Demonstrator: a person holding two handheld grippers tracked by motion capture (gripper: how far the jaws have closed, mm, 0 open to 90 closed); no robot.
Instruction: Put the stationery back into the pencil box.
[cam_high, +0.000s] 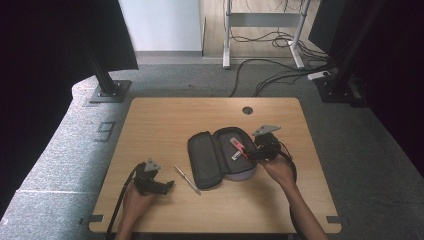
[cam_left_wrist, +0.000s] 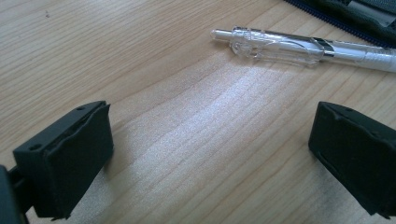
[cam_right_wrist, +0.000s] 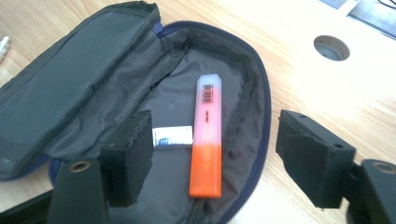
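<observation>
Overhead, the high view gives the layout: an open pencil case (cam_high: 220, 157) lies near the middle of the desk (cam_high: 165, 115), flap folded out toward the left edge, with a clear pen (cam_high: 187, 179) on the bare wood just left of it, toward the near edge. The left gripper (cam_high: 167, 185) rests near the near-left corner, pointing at the pen. The right gripper (cam_high: 252, 152) hangs at the case's right rim.

Detail missing from above comes from the right gripper view: inside the pencil case (cam_right_wrist: 93, 79) lies an orange highlighter (cam_right_wrist: 208, 135), cap end nearest the camera, barcode on its pale barrel, and a small white eraser (cam_right_wrist: 173, 137) touching its side. The right gripper (cam_right_wrist: 212, 158) is spread; the highlighter sits in line between the jaws, pads clear of it. A round cable hole (cam_right_wrist: 331, 47) shows in the desk beyond.

The left gripper view gives the pen (cam_left_wrist: 303, 46) close: transparent barrel, push button toward the picture's left, a strip of the case's zip edge (cam_left_wrist: 341, 14) behind it. The left gripper (cam_left_wrist: 210, 154) stands spread over bare wood, nothing between the jaws, pen well ahead of them.
</observation>
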